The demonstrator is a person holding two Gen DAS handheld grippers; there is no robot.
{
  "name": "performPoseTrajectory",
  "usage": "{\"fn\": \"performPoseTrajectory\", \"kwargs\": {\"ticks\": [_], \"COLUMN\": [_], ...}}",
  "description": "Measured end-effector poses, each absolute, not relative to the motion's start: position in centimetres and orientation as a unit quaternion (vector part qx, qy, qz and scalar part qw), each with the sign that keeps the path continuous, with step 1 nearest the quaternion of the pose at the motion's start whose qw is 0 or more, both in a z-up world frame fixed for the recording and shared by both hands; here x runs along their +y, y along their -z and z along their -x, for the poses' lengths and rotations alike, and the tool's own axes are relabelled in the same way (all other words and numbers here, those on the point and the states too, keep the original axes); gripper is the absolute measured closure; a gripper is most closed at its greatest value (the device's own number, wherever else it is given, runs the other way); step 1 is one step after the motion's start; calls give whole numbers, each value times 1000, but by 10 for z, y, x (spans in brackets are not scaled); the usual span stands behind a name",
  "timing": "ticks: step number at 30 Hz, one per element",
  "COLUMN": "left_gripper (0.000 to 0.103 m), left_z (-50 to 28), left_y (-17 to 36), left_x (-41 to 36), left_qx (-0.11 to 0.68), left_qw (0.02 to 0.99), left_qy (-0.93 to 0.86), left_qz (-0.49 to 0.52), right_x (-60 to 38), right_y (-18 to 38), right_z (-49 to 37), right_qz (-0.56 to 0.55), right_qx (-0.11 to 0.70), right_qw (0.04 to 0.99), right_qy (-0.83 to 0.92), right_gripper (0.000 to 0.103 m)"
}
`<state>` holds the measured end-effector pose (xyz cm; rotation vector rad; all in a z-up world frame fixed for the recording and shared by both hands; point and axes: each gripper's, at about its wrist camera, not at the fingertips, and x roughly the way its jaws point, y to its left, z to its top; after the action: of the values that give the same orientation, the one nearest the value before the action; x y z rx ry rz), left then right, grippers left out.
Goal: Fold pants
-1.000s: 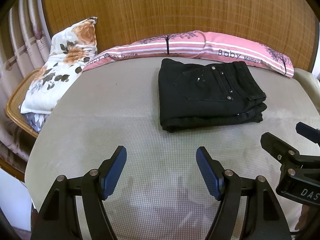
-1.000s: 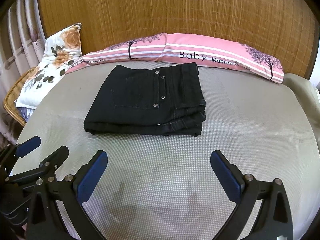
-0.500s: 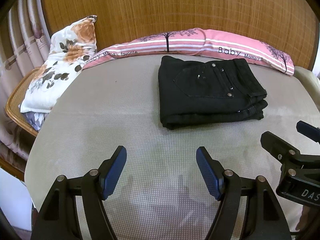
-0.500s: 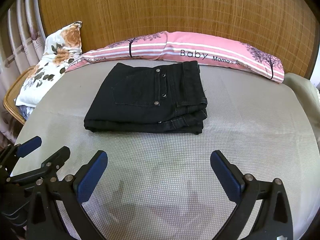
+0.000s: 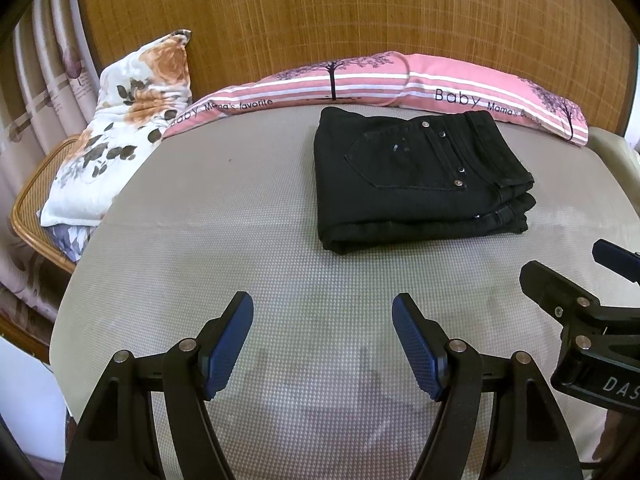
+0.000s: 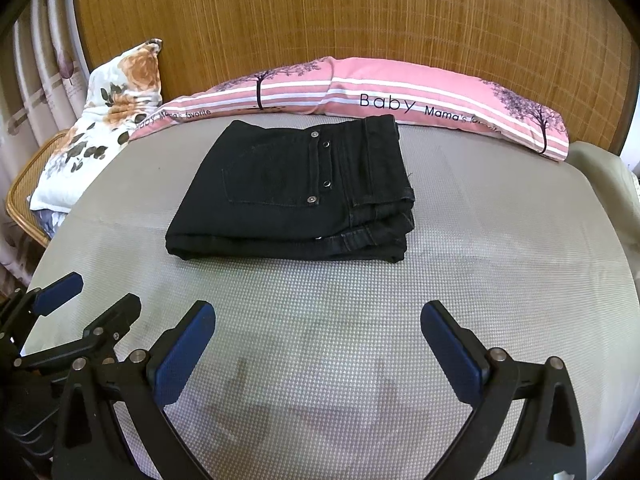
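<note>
While the black pants lie folded on the grey mattress near the pink pillow, my left claw and right claw hover spread and empty.

A pink striped pillow is lying along the far edge of my grey mat, touching a floral cushion that is leaning on a wicker chair.
</note>
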<state>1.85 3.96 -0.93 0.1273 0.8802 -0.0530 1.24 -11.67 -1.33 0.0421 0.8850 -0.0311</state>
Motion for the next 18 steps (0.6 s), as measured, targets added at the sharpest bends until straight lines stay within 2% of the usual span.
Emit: {"fn": "performPoseTrajectory", "kwargs": {"ticks": [18], "left_gripper": [31], "left_z": [-29], "left_y": [17], "left_x": [44], "left_qx": [435], "left_qw": [897], "left_qy": [37], "left_qz": [-63], "right_x": [-117], "right_y": [17], "right_z": [-16], "right_qz": [-19], "right_qx": [437], "right_qw": [899], "right_qy": [15], "right_gripper": [1]}}
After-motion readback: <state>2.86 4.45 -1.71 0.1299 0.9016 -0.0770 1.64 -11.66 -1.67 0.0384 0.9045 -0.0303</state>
